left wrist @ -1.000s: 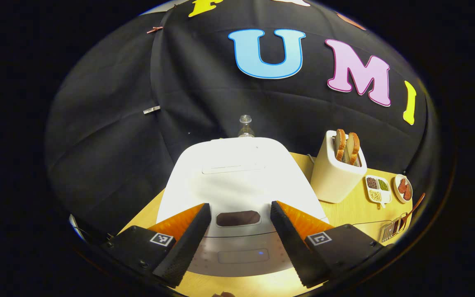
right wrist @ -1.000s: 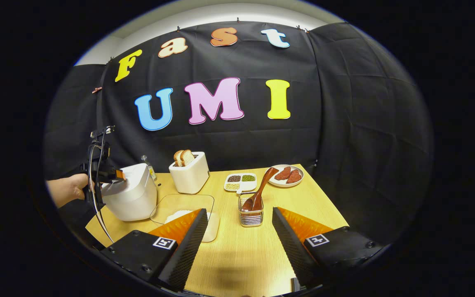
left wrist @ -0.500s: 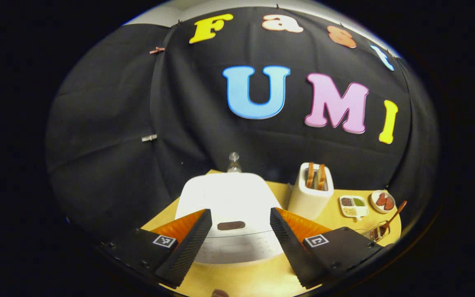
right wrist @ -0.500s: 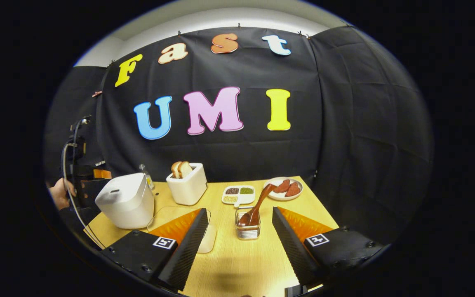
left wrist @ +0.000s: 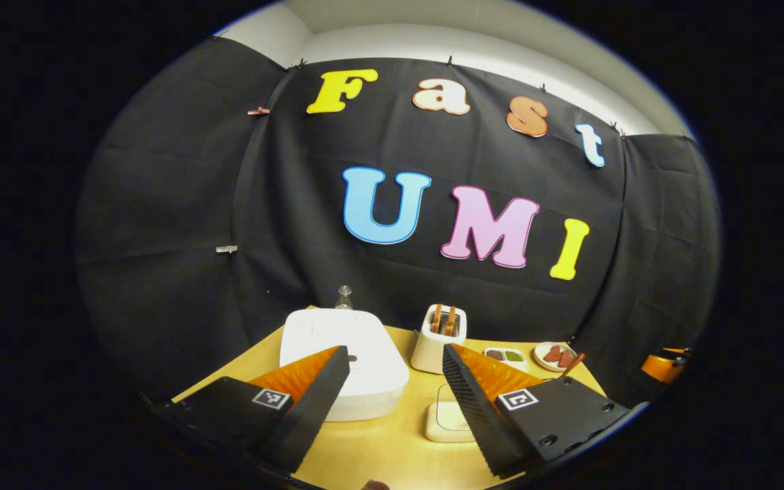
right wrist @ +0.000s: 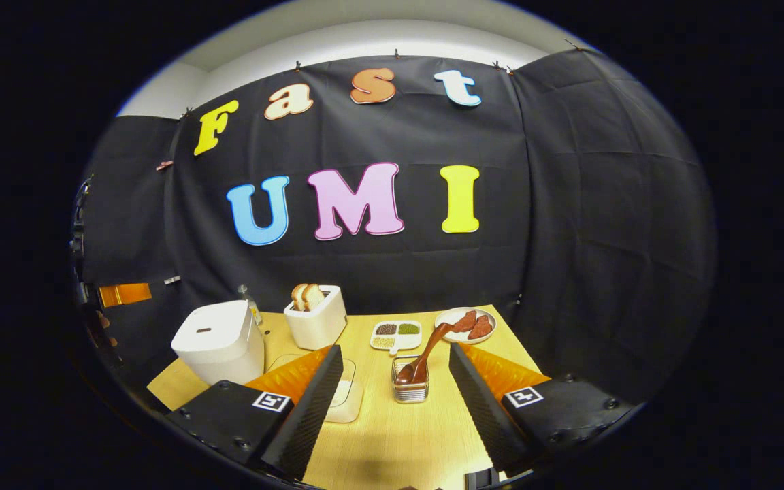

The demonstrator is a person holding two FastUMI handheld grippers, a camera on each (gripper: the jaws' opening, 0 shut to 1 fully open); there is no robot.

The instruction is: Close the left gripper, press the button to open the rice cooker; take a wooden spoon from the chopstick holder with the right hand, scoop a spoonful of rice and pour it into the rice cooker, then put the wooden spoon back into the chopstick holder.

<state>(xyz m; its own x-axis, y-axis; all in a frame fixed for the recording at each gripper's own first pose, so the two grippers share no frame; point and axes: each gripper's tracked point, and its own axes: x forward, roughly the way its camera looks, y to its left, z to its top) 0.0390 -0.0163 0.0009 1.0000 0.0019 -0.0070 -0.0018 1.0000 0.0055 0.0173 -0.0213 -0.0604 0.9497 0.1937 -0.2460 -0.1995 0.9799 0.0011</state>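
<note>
The white rice cooker (left wrist: 337,344) (right wrist: 218,337) stands on the left of the wooden table with its lid down. My left gripper (left wrist: 395,350) hovers open well back from it, nothing between its fingers. A wooden spoon (right wrist: 429,344) leans in the wire chopstick holder (right wrist: 410,388) mid-table. A clear container of rice (right wrist: 348,401) (left wrist: 446,420) lies between cooker and holder. My right gripper (right wrist: 396,348) is open, above the table's near side, short of the holder. The left gripper (right wrist: 123,294) also appears at the far left of the right gripper view, with a hand (right wrist: 103,327) below it.
A white toaster (right wrist: 315,320) (left wrist: 438,333) holding bread stands behind the container. A divided dish of grains (right wrist: 395,333) and a plate of red slices (right wrist: 465,323) sit at the back right. A small glass bottle (left wrist: 344,296) stands behind the cooker.
My left gripper has pulled back and away from the cooker, which now looks much smaller. The right gripper has drawn back a little. The cooker lid stays down; both grippers stay open.
</note>
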